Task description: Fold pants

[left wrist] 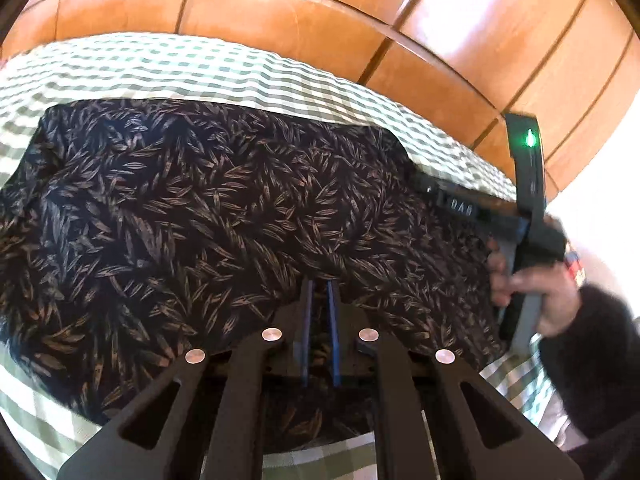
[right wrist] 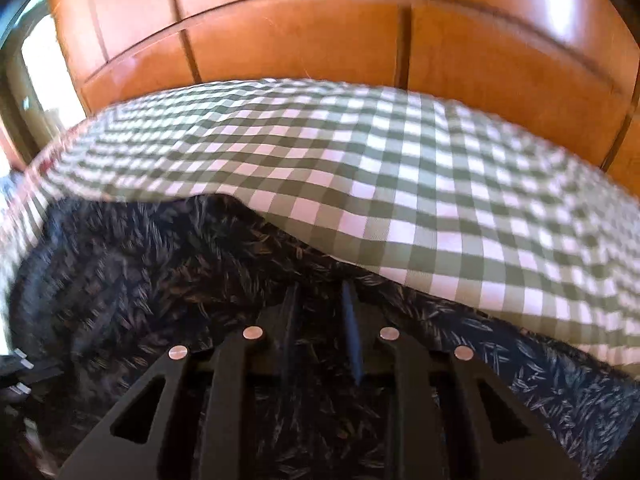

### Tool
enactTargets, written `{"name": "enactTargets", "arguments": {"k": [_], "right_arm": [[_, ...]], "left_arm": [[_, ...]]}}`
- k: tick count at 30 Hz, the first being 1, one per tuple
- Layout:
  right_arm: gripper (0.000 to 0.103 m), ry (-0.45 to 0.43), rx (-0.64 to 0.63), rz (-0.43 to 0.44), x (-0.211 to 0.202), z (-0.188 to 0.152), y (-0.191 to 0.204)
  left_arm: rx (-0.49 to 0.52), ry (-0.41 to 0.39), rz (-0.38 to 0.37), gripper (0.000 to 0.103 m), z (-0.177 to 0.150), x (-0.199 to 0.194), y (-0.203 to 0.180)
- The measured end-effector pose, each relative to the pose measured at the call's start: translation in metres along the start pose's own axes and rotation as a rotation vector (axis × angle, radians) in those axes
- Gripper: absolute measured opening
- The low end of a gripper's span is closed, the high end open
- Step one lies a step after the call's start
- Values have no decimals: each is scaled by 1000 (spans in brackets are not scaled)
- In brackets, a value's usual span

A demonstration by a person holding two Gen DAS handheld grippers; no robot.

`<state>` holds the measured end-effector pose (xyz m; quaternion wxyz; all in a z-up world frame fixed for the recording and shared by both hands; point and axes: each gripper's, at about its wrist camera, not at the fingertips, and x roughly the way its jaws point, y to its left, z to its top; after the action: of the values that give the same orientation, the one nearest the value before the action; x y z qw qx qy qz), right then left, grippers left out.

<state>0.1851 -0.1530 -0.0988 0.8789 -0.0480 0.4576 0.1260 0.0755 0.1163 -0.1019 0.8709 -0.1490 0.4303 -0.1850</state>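
Lying rumpled on checked cloth (left wrist: pixel 200 68), dark leaf-print pants (left wrist: pixel 180 200) sit pinched in left gripper (left wrist: pixel 320 284); right gripper's (right wrist: pixel 320 292) grip unclear.

Left gripper (left wrist: pixel 319 286): black linkage arms fanning back from blue fingers (left wrist: pixel 307 320), four round silver rivets behind them. Right gripper (right wrist: pixel 318 292): same build (blurred). In left view its black body carries raised lettering, green light on upright black strip, grey handle. Hand (left wrist: pixel 532 284) there wears dark fuzzy sleeve (left wrist: pixel 592 344).
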Motion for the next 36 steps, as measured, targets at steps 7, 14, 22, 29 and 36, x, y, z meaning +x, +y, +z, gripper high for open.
{"name": "enactTargets", "arguments": {"k": [7,14,22,29,36], "right_arm": [[20,-34,-5,-11,0,-4,2],[22,-34,-14,-24,-8,-6,2],[42,-42,-21,12,-46,-4,22],[42,-49,-113,110,-63,-4,64],[43,25,-180,49,-18,20,96]], "left_arm": [[-315,-142,-13,6,-6,-77,69],[-697,-311,67,44,-46,-159,164],[-674,-285,100,52,-52,-158,155],[-574,-224,128,41,-30,-125,144],[-471,-185,174,9,-12,-102,145]]}}
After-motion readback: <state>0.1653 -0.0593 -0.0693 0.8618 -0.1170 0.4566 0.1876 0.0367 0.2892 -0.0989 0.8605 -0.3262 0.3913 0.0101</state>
